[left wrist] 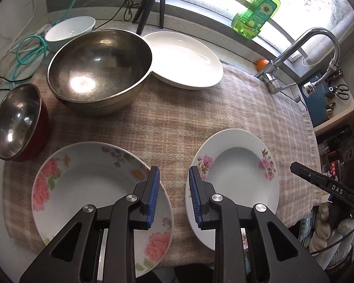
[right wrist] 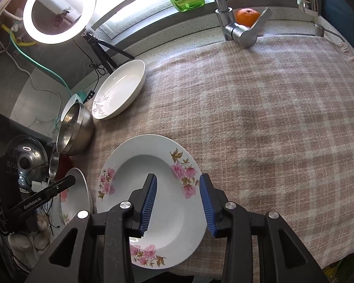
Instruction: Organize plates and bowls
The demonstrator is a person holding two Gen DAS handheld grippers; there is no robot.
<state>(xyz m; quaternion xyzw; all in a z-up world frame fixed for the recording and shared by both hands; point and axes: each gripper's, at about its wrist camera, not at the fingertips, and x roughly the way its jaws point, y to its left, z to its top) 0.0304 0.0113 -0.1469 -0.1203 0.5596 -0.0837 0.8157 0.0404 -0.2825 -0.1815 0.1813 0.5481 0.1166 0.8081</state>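
We see two deep white plates with pink flower prints on the checked cloth (left wrist: 177, 122): the larger floral plate (left wrist: 87, 188) at the near left and the smaller floral plate (right wrist: 153, 188) just beside it, apart by a narrow strip of cloth. We count three plates in all, the third a plain white plate (left wrist: 184, 59) at the far edge, touching the rim of the large steel bowl (left wrist: 99, 70). We count three bowls: that steel one, a small red-sided steel bowl (left wrist: 16, 122) at the left edge, and a white bowl (left wrist: 70, 27) behind. The left gripper (left wrist: 174, 197) hangs above the gap between the floral plates, blue pads parted, nothing between them. The right gripper (right wrist: 178, 202) hangs over the smaller floral plate, pads parted and gripping nothing. Around: a faucet (right wrist: 238, 30), an orange (right wrist: 246, 15), a green soap bottle (left wrist: 259, 11), a ring light (right wrist: 59, 9) on a tripod (left wrist: 151, 2).
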